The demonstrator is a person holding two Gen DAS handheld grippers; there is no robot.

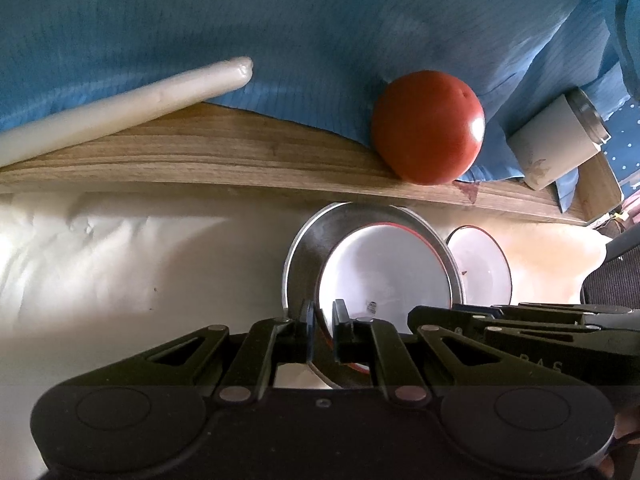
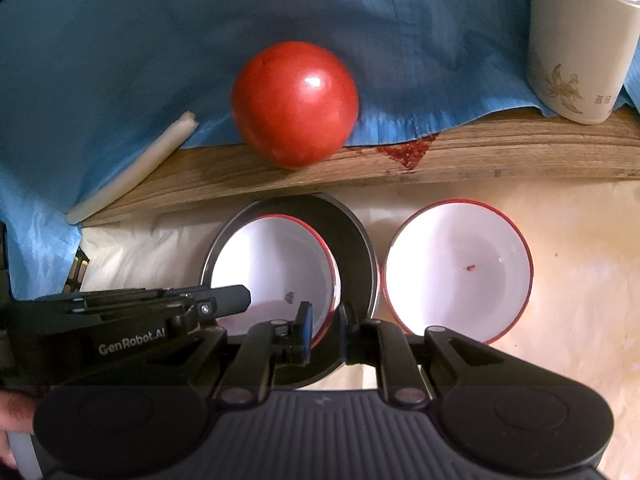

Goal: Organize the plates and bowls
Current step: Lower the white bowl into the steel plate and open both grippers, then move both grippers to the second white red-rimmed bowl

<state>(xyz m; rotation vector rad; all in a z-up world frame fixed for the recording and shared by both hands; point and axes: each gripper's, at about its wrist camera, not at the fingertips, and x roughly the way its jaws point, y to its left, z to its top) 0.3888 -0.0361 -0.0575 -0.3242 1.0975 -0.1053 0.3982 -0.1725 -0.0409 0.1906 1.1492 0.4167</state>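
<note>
At the lower centre of both views sits a white bowl with a red rim (image 2: pixel 276 276), nested inside a round metal plate with a raised edge (image 2: pixel 356 248). In the left wrist view my left gripper (image 1: pixel 323 330) has its 2 fingers drawn narrow around the near rim of this bowl (image 1: pixel 384 268), 1 finger outside the wall and 1 inside; the metal plate (image 1: pixel 304 248) rises behind it. In the right wrist view my right gripper (image 2: pixel 325 330) is likewise closed narrow on the bowl's right-hand rim, with the plate's edge just beside the outer finger. My left gripper also reaches in from the left edge of that frame, its tip over the bowl.

Just right of the plate, touching or nearly touching it, stands a second white, red-rimmed bowl (image 2: pixel 460 272) with a small red speck inside.

All 3 rest on a cream, wrinkled sheet (image 2: pixel 580 280). Above it runs a wooden board (image 2: pixel 500 152), partly covered by blue cloth (image 2: pixel 120 40). On the board's edge sits a red tomato (image 2: pixel 296 104); at upper left lies a white candle-like stick (image 2: pixel 132 172), and at upper right a white cylindrical cup with a gold print (image 2: pixel 576 48).
</note>
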